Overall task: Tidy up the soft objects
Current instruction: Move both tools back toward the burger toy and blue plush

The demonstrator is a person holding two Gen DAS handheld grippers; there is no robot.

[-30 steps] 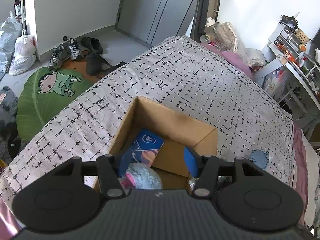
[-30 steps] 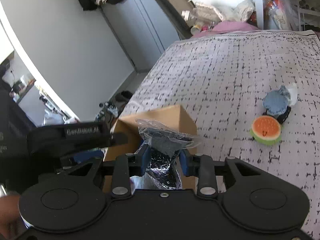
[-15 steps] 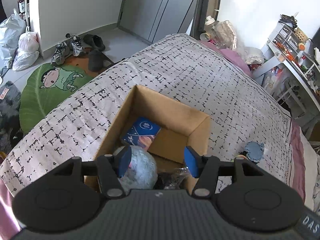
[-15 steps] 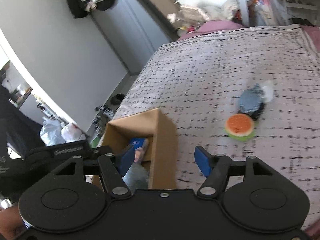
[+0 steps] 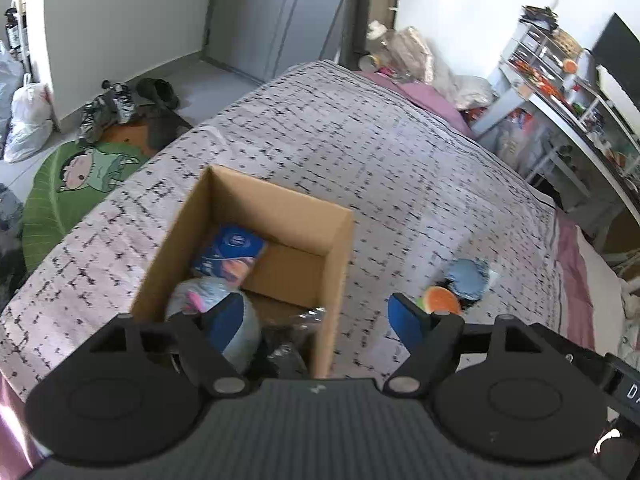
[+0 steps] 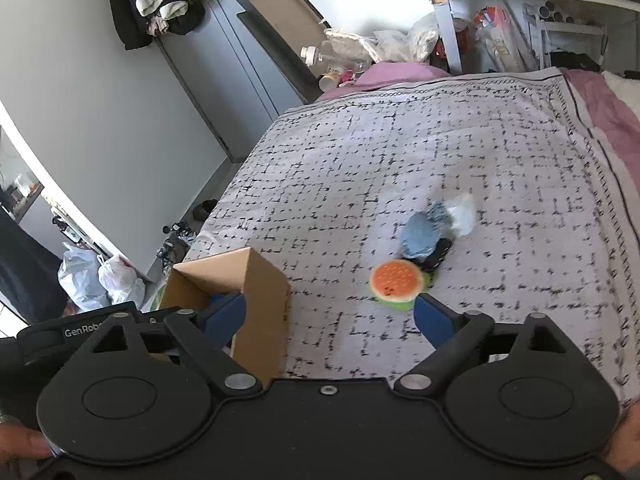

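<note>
Both grippers, left gripper (image 5: 316,316) and right gripper (image 6: 328,316), have just spread empty (load dropped) beside the cardboard box (image 5: 336,248); watermelon plush (image 6: 396,280) awaits on the bedspread (image 6: 360,168).

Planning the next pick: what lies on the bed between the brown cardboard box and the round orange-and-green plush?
Nothing: in the right wrist view, only bare patterned bedspread separates the cardboard box from the orange-and-green plush.
</note>
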